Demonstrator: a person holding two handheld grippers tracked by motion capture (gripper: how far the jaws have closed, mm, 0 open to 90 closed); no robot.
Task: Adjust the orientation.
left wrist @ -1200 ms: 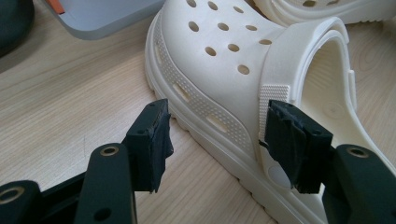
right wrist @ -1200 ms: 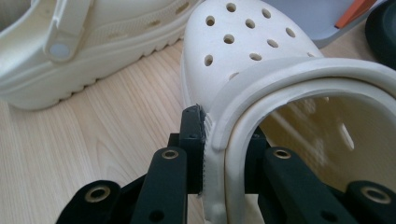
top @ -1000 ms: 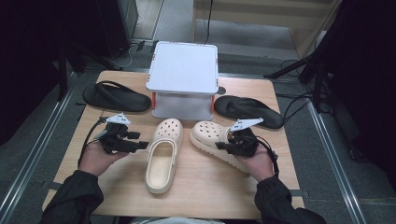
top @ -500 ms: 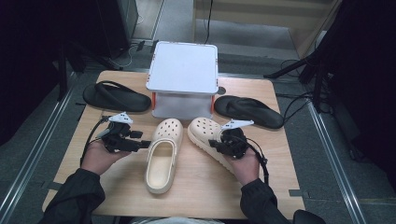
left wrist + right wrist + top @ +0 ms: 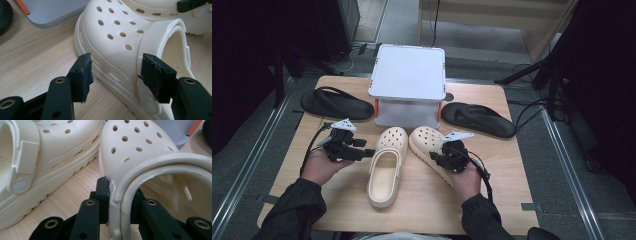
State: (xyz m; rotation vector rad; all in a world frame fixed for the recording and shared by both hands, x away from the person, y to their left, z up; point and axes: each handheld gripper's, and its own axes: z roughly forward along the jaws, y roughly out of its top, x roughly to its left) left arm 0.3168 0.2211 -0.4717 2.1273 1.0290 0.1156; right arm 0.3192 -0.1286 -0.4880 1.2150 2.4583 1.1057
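Right gripper [image 5: 443, 156] is pinched on the side wall of the right clog [image 5: 432, 148], near the strap. In the right gripper view one black jaw sits outside the wall of this clog [image 5: 150, 162] and the other jaw sits inside the foot hole, with both pads pressed on the wall. The person's right hand [image 5: 464, 175] holds this tool from below.

Left gripper [image 5: 362, 150] has its jaws wide apart, and they hold nothing. In the left gripper view the side of the left clog [image 5: 120, 42] sits in the gap between the two jaws, low by the sole and the strap button. The pads do not press on it. The left hand [image 5: 319, 165] holds this tool at the left side of the table [image 5: 497, 200].

Both clogs are cream with small round holes on top. The left clog [image 5: 384, 170] lies flat on the wood, with its toe pointing away from the person. The right clog lies slanted beside it, and their toes are close together.

Just past the toes stands a grey box [image 5: 408, 85] with orange clips. One black sandal [image 5: 337, 103] lies left of the box, and another black sandal [image 5: 479, 119] lies right of it.
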